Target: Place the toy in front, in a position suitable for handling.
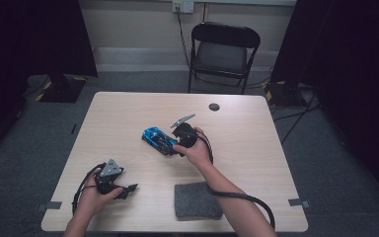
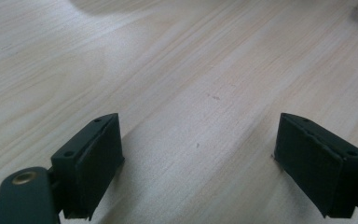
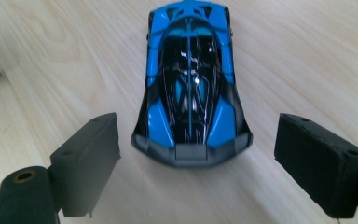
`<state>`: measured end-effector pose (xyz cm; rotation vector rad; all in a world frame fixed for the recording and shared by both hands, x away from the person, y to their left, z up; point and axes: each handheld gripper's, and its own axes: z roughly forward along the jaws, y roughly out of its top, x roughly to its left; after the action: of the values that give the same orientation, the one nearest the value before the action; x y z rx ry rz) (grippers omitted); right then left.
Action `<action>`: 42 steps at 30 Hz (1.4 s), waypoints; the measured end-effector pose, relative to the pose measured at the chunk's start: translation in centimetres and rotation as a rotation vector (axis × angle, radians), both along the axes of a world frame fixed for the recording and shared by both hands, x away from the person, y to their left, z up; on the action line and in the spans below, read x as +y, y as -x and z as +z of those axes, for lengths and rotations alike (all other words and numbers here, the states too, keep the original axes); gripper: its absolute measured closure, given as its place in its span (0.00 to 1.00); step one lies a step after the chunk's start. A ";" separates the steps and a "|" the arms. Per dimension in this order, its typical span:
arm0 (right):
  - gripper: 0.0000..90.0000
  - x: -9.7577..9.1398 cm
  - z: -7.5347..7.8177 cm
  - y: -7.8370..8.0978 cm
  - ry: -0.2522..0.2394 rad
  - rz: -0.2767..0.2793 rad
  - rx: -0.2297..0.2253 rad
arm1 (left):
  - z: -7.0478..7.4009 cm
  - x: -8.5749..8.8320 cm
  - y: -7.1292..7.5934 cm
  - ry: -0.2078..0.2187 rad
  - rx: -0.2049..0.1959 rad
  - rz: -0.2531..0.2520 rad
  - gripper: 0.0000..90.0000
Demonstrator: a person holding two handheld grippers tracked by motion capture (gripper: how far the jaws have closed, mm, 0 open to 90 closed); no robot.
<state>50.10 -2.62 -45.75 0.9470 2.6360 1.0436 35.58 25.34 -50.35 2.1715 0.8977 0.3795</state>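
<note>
Right gripper view, near to far: the right gripper (image 3: 196,163) has its fingers (image 3: 86,163) spread wide, nothing between them yet. One blunt end of the toy car (image 3: 191,84) sits just ahead of the gap, centred between the two fingers, apart from both. The car's long axis runs straight up the frame, in line with the gripper's reach; its far end points to the upper middle of the frame. Blue body, black cabin, wheels down on the bench (image 3: 307,60).

High view: the car (image 1: 158,138) lies in the middle of the frame, long axis slanting from upper left to lower right. The right gripper (image 1: 177,143) is at its lower-right end, hand behind it. Judgement: a short push forward along that axis would put the car's flanks between the fingers; closing now would miss.

The left gripper (image 1: 128,189) rests in the lower left of the frame, well apart from the car, so the right hand is much the nearer. In the left gripper view its fingers (image 2: 93,163) also stand wide open over bare wood. A grey pad (image 1: 197,200) lies in the lower middle.
</note>
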 end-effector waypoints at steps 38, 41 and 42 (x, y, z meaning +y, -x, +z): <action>0.18 5.4 -3.6 -3.2 0.035 -0.015 -0.014 | 0.0 0.0 -0.1 0.006 0.001 -0.003 0.16; 0.20 5.5 -3.7 -3.3 0.033 -0.013 -0.023 | 0.0 0.0 -0.1 0.004 0.002 -0.003 0.16; 0.21 5.5 -3.7 -3.3 0.031 -0.018 -0.024 | 0.0 0.0 -0.1 0.004 0.002 -0.003 0.16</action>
<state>53.36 2.89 -49.47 0.9436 2.6115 1.0002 35.63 25.32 -50.37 2.1697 0.8957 0.3745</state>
